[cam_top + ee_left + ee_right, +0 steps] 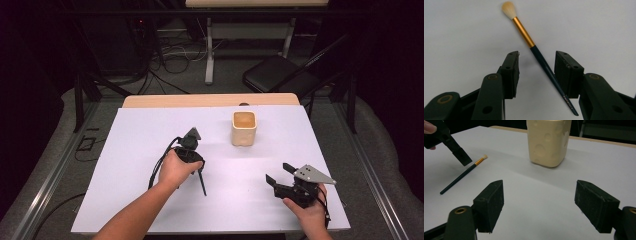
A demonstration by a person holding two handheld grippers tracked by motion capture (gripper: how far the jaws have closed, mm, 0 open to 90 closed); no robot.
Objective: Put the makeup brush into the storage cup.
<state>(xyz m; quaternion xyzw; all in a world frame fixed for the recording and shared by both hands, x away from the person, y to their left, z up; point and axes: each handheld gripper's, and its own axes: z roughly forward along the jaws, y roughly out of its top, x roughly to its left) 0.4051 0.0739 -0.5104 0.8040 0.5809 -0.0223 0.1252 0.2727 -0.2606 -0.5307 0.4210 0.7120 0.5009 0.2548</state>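
High view: we see the left gripper [199, 165] near the middle of the white table [150, 130], pointing down over the brush [202, 183], which lies roughly midway between the left and right edges, closer to the near edge than the far one. The cream cup [244, 128] stands upright towards the far edge, right of centre, well apart from the brush. The right gripper [280, 173] sits near the near right corner, held low over the table, with nothing between its jaws.

Left gripper view: the brush [541, 58] lies flat on the table and runs diagonally between the jaws, pale bristle tip away from us, gold ferrule, dark handle. The handle passes just beside the right-hand pad [567, 72]; we can't tell if it touches. The left-hand pad stands clear of it with a visible gap. So the left gripper [537, 67] is agape around the brush, not clamped.

Right gripper view: the right gripper [540, 205] has its jaws spread wide with bare table between them. The cup [548, 142] stands ahead, the brush [464, 175] lies off to the left, with one jaw of the left gripper [456, 151] hanging just above its handle.
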